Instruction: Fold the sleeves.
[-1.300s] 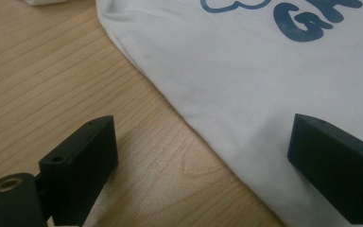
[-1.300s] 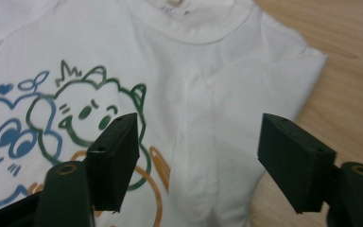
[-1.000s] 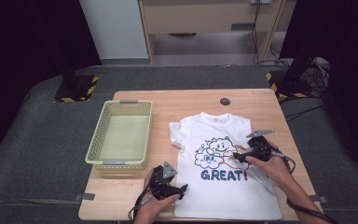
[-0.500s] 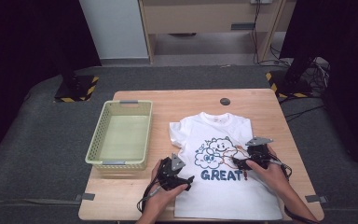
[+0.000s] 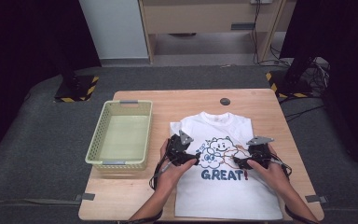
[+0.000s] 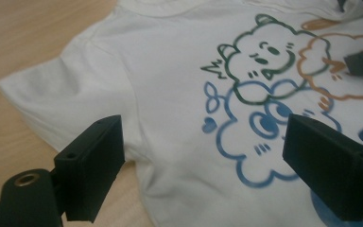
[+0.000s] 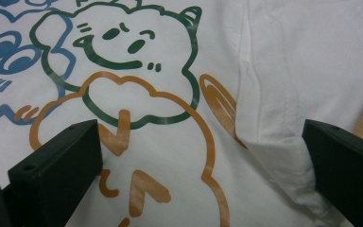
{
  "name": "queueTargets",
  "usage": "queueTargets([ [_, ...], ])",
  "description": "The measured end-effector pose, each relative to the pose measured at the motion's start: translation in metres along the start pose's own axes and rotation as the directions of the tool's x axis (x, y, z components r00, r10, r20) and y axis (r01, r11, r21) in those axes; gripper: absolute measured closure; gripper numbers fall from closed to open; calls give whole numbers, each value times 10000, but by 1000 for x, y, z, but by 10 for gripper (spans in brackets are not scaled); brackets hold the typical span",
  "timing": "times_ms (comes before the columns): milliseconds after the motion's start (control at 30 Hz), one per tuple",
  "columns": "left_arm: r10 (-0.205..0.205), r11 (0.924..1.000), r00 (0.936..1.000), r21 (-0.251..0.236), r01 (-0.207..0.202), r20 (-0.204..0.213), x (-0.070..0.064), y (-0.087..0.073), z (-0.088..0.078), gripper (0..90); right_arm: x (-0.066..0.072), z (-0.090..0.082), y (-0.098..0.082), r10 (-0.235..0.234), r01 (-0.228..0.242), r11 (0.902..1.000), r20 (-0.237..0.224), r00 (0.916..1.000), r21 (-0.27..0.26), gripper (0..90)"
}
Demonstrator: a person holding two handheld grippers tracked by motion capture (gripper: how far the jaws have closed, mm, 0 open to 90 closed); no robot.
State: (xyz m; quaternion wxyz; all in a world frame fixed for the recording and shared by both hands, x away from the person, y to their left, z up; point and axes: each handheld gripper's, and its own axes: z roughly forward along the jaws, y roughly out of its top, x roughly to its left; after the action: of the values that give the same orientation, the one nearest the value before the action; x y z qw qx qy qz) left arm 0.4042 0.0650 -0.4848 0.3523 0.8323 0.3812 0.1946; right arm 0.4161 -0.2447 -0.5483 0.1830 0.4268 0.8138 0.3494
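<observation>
- The shirt (image 5: 226, 186) lies flat on the table (image 5: 191, 100), and the blue print on its chest reads "GREAT!" with an orange exclamation mark, just below the cartoon clouds.
- Small label inside the collar, too tiny to read.
- The basket (image 5: 121, 135) sits well off to the outer side of the left gripper (image 5: 193, 158), nothing in it that I can see.
- Left gripper: jaws spread but they've just been closing a little, nothing pinched. In the left gripper view the blue cloud and the shirt's side edge sit between them.
- Right gripper (image 5: 240, 162): jaws spread wide, not gripping anything. In the right gripper view the orange figure lies between them, with a folded sleeve by the right-hand jaw.
- Dark round disc (image 5: 224, 101) on the table beyond the collar.
</observation>
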Motion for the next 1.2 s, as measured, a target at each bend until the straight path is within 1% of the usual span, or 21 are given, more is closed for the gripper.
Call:
queueTargets([
  [67,-110,9999,9999,-34,110,-83,5,8,4,135,0,0,0,5,-5,10000,1,10000,9,11],
  [133,-232,9997,9996,-8,232,-132,9,13,8,137,-1,-1,0,12,-12,10000,1,10000,11,11],
  [200,-585,9982,9983,-96,584,-88,13,16,11,140,-1,-1,-1,28,-28,10000,0,10000,15,11],
  [233,-652,9978,9978,-121,650,-102,14,16,12,144,-1,-1,-1,18,-18,10000,3,10000,12,11],
  [300,-663,9978,9975,-97,660,-256,17,17,15,150,-1,-1,-1,7,-7,10000,1,10000,9,11],
  [500,-1010,9946,9923,-304,990,-716,29,22,22,187,-2,-1,-1,-17,17,10000,-19,10000,2,10],
  [567,-977,9950,9905,-321,950,-971,33,24,24,201,-2,-1,-1,-10,10,10000,-22,10000,2,11],
  [667,-1066,9940,9848,-381,1023,-1372,39,27,27,223,-3,-1,-1,-35,35,10000,-19,10000,8,11],
  [700,-1093,9937,9817,-406,1042,-1559,41,28,28,238,-4,-1,-1,-42,42,10000,-27,10000,1,11],
  [767,-1230,9920,9771,-504,1159,-1738,44,29,29,273,-5,-2,-2,0,0,10000,-7,10000,10,11],
  [867,-1395,9895,9682,-667,1283,-2077,50,30,32,294,-6,-2,-2,-11,11,10000,-27,10000,4,11],
  [1033,-1644,9861,9565,-624,1538,-2411,59,28,44,330,-7,-3,-3,-42,42,10000,-38,10000,-7,11],
  [1067,-1691,9855,9552,-579,1597,-2429,61,27,47,334,-7,-3,-3,-68,68,10000,-47,10000,-9,11],
  [1100,-1772,9841,9537,-554,1688,-2429,62,27,49,337,-8,-3,-3,-88,88,10000,-53,9999,-12,11],
  [1167,-1969,9804,9486,-478,1910,-2479,65,24,56,338,-8,-3,-3,-83,83,10000,-65,9999,-7,11],
  [1200,-2004,9797,9455,-435,1958,-2566,67,23,60,338,-9,-3,-3,-78,78,10000,-61,10000,-5,11],
])
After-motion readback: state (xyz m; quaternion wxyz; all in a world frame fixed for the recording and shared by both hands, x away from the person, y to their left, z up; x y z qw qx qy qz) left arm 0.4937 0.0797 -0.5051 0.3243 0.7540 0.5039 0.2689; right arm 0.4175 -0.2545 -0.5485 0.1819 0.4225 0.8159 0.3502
